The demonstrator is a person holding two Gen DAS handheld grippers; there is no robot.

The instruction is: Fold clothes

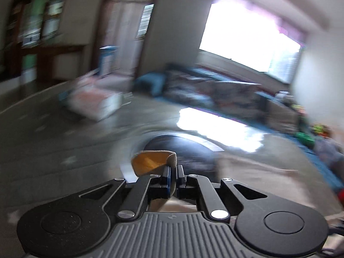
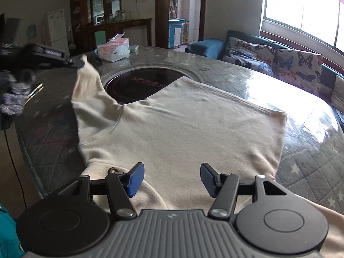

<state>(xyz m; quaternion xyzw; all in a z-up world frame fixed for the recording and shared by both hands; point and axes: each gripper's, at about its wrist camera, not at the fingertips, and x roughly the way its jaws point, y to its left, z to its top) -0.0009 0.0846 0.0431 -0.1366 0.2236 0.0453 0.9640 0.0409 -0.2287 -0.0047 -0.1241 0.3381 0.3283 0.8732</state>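
Observation:
A cream sweatshirt lies spread on the quilted table. My left gripper is shut on the end of its sleeve and holds it up above the table's left side. In the blurred left wrist view the gripper pinches the sleeve cuff, whose orange inner side shows. My right gripper is open and empty, low over the sweatshirt's near part.
A dark round hotplate is set in the table's middle, partly under the sweatshirt. A tissue box stands at the far edge. A sofa with butterfly cushions runs along the right under the window.

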